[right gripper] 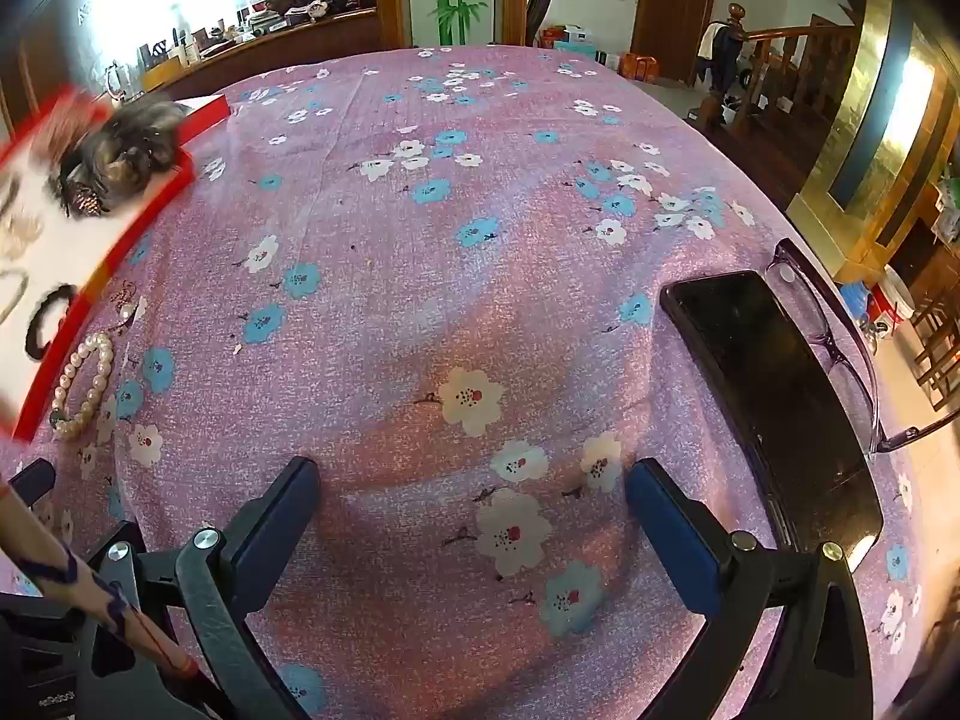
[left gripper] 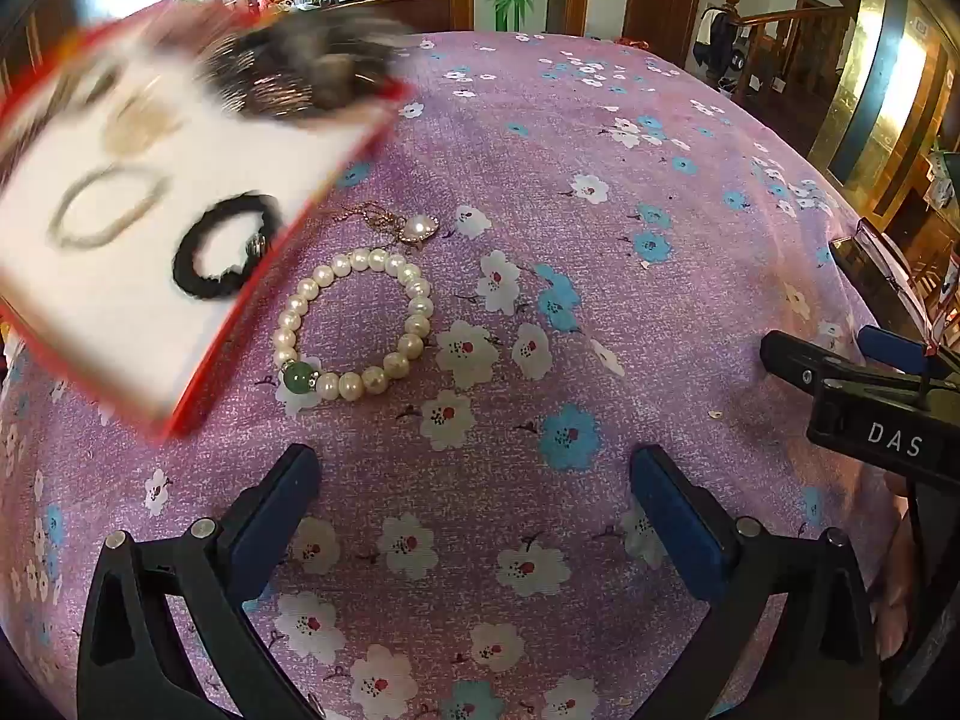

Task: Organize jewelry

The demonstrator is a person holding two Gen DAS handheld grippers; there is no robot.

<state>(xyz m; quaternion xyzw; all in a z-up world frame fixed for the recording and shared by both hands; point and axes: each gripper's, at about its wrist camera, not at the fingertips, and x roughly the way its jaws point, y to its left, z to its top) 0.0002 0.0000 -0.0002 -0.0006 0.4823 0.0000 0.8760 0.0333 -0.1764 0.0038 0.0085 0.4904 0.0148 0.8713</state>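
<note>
Open left gripper, pearl bracelet, red tray

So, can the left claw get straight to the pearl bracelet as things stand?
Probably yes. The left claw is open and empty, and the pearl bracelet lies flat on bare tablecloth just ahead of it. The red tray sits close beside the bracelet but does not cover it.

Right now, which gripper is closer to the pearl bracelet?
Left. The left gripper hangs open just below the pearl bracelet, which lies ahead of its fingers. The right gripper is open too, farther off to the bracelet's right.
</note>
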